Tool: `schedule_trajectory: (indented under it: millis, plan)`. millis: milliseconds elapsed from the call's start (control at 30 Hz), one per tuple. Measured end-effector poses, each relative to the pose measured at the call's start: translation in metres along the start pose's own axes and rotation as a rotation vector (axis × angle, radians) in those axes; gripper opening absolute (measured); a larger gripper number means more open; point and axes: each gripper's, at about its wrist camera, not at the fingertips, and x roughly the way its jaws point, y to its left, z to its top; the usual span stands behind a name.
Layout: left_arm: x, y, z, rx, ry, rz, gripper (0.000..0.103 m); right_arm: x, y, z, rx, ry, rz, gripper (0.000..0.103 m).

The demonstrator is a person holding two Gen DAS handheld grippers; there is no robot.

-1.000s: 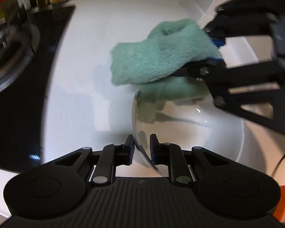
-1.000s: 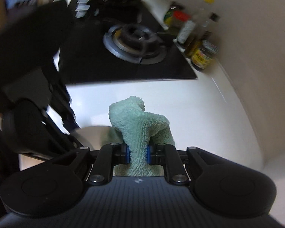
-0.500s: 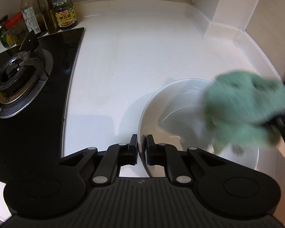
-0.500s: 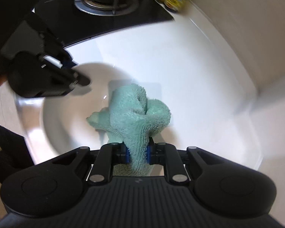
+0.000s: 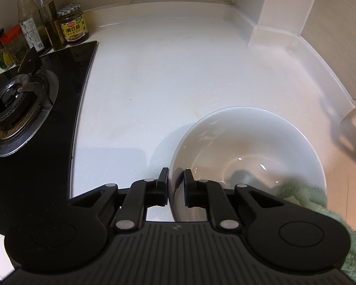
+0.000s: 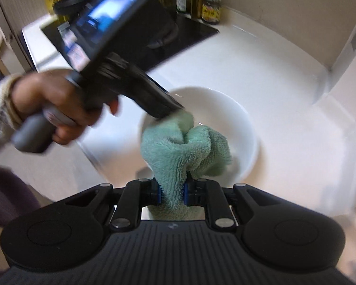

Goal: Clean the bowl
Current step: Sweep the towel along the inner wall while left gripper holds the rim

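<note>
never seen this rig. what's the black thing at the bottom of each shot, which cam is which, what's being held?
No robot arm: a person holds a hand-held gripper in each hand, with a fisheye camera on each looking along its jaws. The black shape at the bottom is that gripper's own body.

Left wrist view: the left gripper has its jaws astride the rim of a white bowl on a white counter; they are opening slightly. A gas hob and condiment jars sit to the left.

Right wrist view: the right gripper is shut on a green cloth over the bowl. The hand there holds the left gripper.
</note>
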Motion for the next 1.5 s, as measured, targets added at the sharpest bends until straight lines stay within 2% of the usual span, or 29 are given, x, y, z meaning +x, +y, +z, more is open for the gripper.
schedule_trajectory:
  millis: [133, 200, 267, 333, 367, 400, 500, 667, 833, 967, 1067, 1133, 1333, 1500]
  plan:
    - [0.000, 0.000, 0.000, 0.030, -0.007, -0.009, 0.011, -0.013, -0.021, 0.001, 0.036, -0.042, -0.016, 0.013]
    - [0.001, -0.001, 0.000, 0.056, -0.014, -0.015, 0.012, -0.027, -0.042, 0.004, 0.039, -0.051, -0.090, 0.013]
    - [0.002, 0.000, 0.000, 0.062, -0.018, -0.023, 0.012, -0.040, -0.072, 0.009, 0.019, -0.038, -0.211, 0.013]
    - [0.003, -0.002, 0.000, 0.090, -0.023, -0.026, 0.012, -0.039, -0.097, 0.014, -0.021, 0.024, -0.282, 0.013]
    - [0.004, -0.002, 0.000, 0.101, -0.027, -0.031, 0.012, -0.036, -0.102, 0.016, -0.043, 0.049, -0.281, 0.013]
    - [0.004, -0.002, 0.000, 0.113, -0.029, -0.033, 0.012, -0.030, -0.108, 0.018, -0.070, 0.077, -0.275, 0.013]
    - [0.006, -0.003, 0.000, 0.146, -0.038, -0.045, 0.012, 0.005, -0.124, 0.034, -0.158, 0.189, -0.158, 0.013]
    - [0.010, -0.005, 0.003, 0.218, -0.051, -0.053, 0.013, 0.038, -0.127, 0.077, -0.246, 0.201, 0.023, 0.013]
    - [0.013, -0.005, 0.006, 0.272, -0.065, -0.055, 0.016, 0.068, -0.112, 0.126, -0.352, 0.238, 0.136, 0.013]
    - [0.014, -0.001, 0.010, 0.266, -0.064, -0.061, 0.017, 0.087, -0.096, 0.150, -0.390, 0.259, 0.238, 0.013]
    - [0.014, 0.000, 0.010, 0.256, -0.067, -0.053, 0.019, 0.099, -0.100, 0.158, -0.354, 0.282, 0.267, 0.013]
    - [0.014, 0.002, 0.010, 0.249, -0.067, -0.050, 0.019, 0.104, -0.110, 0.154, -0.301, 0.309, 0.246, 0.013]
    - [0.013, 0.005, 0.011, 0.207, -0.065, -0.041, 0.021, 0.083, -0.148, 0.109, -0.182, 0.333, 0.173, 0.012]
    - [0.014, 0.000, 0.011, 0.172, -0.057, -0.009, 0.022, 0.057, -0.148, 0.058, -0.187, 0.297, 0.129, 0.012]
